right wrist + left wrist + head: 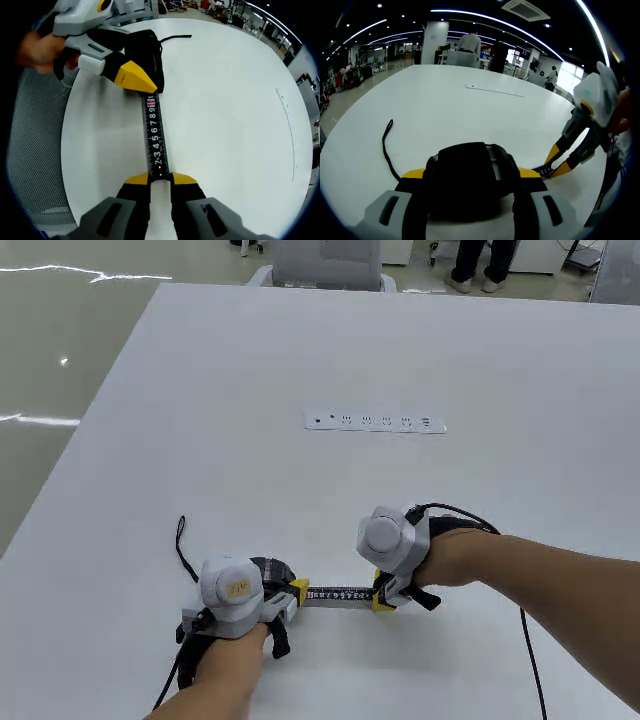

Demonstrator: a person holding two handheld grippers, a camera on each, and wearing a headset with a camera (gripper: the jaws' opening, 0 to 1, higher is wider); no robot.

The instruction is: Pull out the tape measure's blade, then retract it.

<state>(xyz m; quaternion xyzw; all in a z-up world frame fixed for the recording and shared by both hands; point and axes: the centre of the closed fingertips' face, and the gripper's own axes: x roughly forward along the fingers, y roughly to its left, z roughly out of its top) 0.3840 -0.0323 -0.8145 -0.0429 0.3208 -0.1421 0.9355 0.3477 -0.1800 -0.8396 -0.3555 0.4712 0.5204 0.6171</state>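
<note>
The left gripper [472, 175] clamps the tape measure [145, 47] to the table [400, 360] as an anchor, so the right gripper [160, 178], pinched shut on the blade [154, 135], can draw it out.

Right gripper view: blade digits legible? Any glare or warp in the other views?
Right gripper view: digits on the blade read sharp; table edge bows from fisheye. Left gripper view: tape measure case dark, little detail; ceiling light strips curve. Head view: even light, glare streaks on the floor.
</note>
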